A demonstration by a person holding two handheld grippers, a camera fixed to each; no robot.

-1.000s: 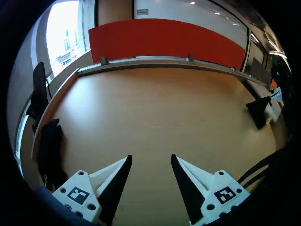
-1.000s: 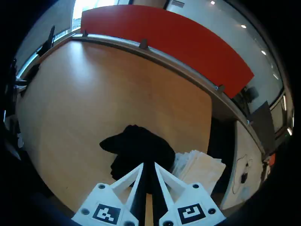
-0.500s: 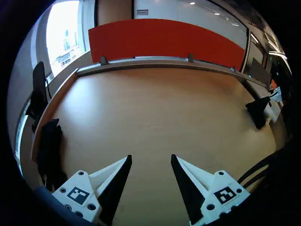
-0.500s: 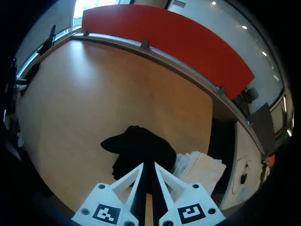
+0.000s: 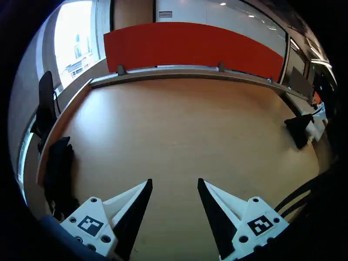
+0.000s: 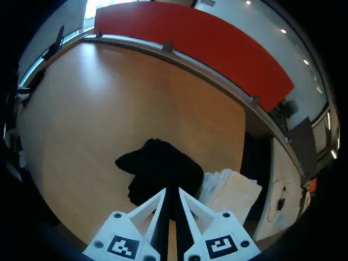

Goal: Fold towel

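Towel (image 6: 161, 167) is black and all bunched up. It sits low in the middle of the right gripper view, on a big wooden table (image 6: 108, 108). In the left gripper view the towel (image 5: 299, 128) is a small dark lump far off at the right edge of the table (image 5: 174, 122).

A long red wall panel (image 5: 191, 43) runs along the far side of the table, across the top of the picture.

A pile of pale papers (image 6: 228, 191) lies just to the right of the towel, touching it.

The left gripper (image 5: 174, 180) is at the bottom of its view. Its two fingers are wide apart, with bare table showing between them.

The right gripper (image 6: 172, 189) is at the bottom of its view. Its two fingers are pulled close, with just a thin slit between them. The tips sit over the near edge of the towel. I cannot tell if they pinch the cloth.
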